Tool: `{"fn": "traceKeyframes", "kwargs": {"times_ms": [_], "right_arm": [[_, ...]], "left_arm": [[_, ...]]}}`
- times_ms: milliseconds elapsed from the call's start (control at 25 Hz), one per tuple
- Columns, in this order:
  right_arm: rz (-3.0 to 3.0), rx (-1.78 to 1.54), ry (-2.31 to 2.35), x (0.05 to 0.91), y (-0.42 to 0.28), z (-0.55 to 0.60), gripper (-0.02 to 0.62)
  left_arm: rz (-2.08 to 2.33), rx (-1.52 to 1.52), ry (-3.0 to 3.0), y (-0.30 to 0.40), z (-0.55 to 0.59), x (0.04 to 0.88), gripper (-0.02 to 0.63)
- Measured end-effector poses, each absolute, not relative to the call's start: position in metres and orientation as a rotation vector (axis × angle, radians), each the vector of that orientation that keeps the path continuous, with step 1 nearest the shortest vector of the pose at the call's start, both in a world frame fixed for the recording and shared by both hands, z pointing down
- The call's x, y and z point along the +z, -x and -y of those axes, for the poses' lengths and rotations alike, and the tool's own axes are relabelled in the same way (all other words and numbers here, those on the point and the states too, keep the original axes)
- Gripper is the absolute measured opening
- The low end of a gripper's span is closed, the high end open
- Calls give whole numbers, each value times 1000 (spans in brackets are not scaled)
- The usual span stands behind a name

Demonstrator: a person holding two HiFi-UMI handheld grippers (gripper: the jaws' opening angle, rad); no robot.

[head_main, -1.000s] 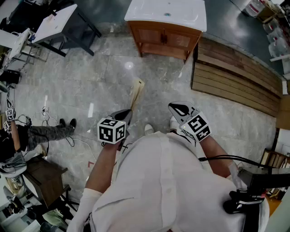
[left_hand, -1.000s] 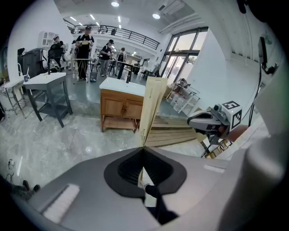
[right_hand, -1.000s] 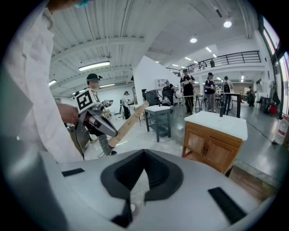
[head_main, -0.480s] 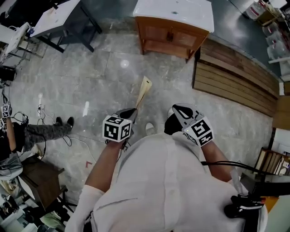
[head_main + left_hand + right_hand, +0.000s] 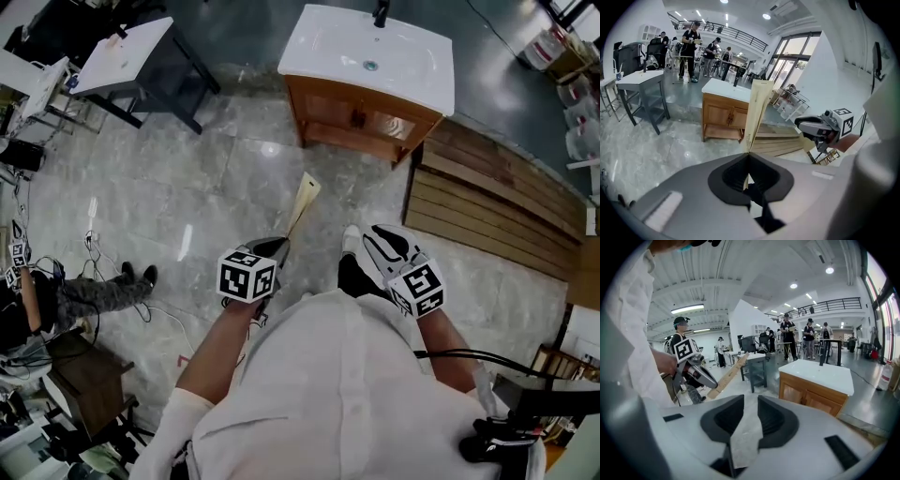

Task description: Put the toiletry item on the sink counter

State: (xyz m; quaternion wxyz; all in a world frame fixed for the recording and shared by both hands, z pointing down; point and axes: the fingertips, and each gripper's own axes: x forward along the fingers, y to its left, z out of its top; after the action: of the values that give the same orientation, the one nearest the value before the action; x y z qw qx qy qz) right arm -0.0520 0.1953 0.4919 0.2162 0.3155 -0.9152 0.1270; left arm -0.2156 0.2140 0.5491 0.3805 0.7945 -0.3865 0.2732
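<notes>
The toiletry item is a long cream box. My left gripper is shut on its near end, and the box sticks out forward and up. In the left gripper view the box rises from between the pads of that gripper. The white sink counter on a wooden cabinet stands ahead across the grey floor. My right gripper is level with the left one, open and holding nothing. In the right gripper view, floor shows between its own fingers, the counter lies ahead, and the box is at left.
A dark-legged table with a white top stands at the far left. A slatted wooden platform runs along the right of the cabinet. A seated person's legs and cables lie at left. Several people stand far off.
The sink counter has come nearer and lower in the head view as the person walked toward it. Both grippers keep their places ahead of the body, and the box stays held.
</notes>
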Motion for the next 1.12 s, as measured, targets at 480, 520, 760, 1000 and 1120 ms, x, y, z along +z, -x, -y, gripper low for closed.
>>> {"fn": "traceKeyframes", "kwargs": {"times_ms": [480, 520, 760, 1000, 1120], "right_arm": [[2541, 372, -884, 491, -34, -27, 63], [2544, 388, -889, 494, -38, -17, 63], [2539, 464, -941, 496, -57, 24, 61], [2489, 556, -1102, 502, -86, 70, 61], [2450, 558, -1188, 501, -99, 103, 61]], "left_arm": [[1090, 723, -2026, 167, 3, 521, 6], [1093, 725, -2022, 164, 19, 523, 6], [1115, 742, -1986, 165, 103, 533, 6], [1128, 757, -1982, 172, 208, 554, 6], [1133, 779, -1960, 179, 265, 568, 6]]}}
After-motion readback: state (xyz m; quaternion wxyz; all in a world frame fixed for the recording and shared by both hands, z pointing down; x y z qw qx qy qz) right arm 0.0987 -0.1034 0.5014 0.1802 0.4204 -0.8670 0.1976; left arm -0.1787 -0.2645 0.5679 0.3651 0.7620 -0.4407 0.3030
